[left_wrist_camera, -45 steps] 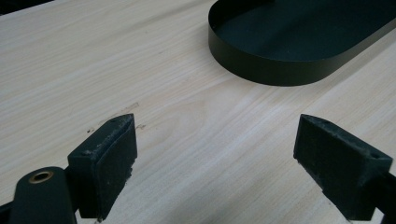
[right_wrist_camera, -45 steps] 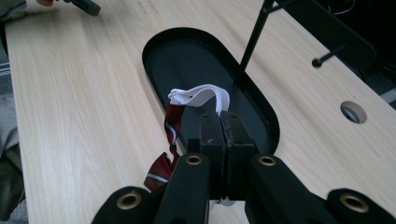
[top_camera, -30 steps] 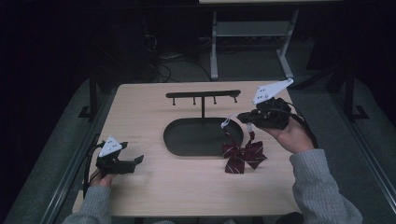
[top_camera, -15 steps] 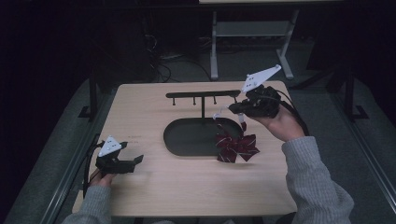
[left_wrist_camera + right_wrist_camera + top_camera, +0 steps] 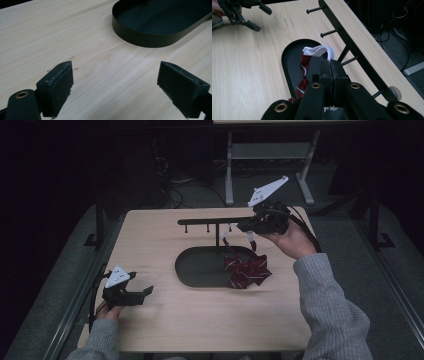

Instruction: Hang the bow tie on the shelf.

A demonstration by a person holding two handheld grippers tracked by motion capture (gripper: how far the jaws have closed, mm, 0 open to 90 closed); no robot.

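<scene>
No readable text, labels, brands, numbers or signs anywhere: nothing legible on the counter point(image 5: 200, 320), the black tray point(image 5: 195, 270), the peg rack point(image 5: 210, 222), the red bow tie point(image 5: 246, 271) or either claw's grey plate.

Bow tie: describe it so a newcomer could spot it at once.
On the wooden table stands a black peg rack with an oval black tray as its base. At the tray's right end hangs a dark red striped bow tie, its white strap pinched in the right gripper: the one red thing.
</scene>
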